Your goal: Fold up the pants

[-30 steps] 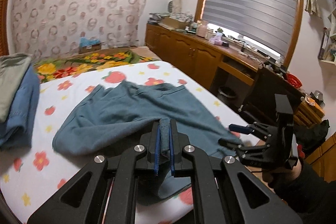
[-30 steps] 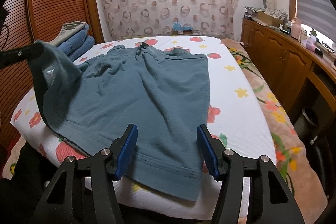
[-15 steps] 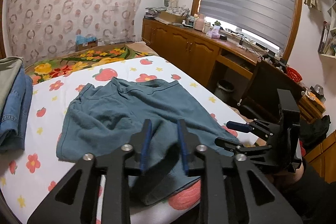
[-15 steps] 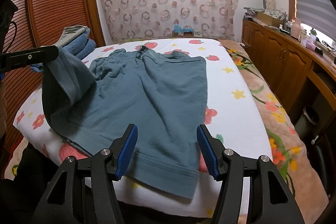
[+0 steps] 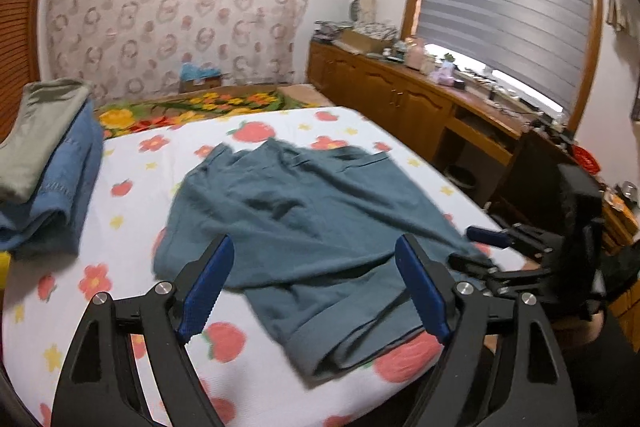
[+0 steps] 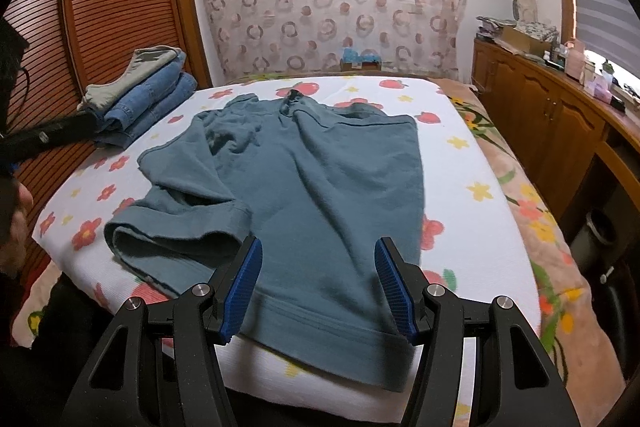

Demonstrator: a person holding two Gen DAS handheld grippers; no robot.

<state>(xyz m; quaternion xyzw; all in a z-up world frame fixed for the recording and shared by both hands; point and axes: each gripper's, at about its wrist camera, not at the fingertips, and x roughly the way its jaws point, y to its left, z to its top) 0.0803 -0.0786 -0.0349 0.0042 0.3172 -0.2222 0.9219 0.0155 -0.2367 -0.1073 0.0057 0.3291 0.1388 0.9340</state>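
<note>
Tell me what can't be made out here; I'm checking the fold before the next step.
- Blue-green shorts: the near hem's underside, right wrist view, hidden behind the right gripper.
- Cabinet-top clutter: left wrist view, too small and blurred.
- Folded jeans stack: left wrist view, cut off by the left edge.

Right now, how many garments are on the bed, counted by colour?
Teal: 1, the pants spread out on the bed.
Blue denim: 2, as far as the layers show, folded in the stack near the wooden door.
Grey-green: 1, the folded piece on top of that stack.
Total: 4 garments.
</note>
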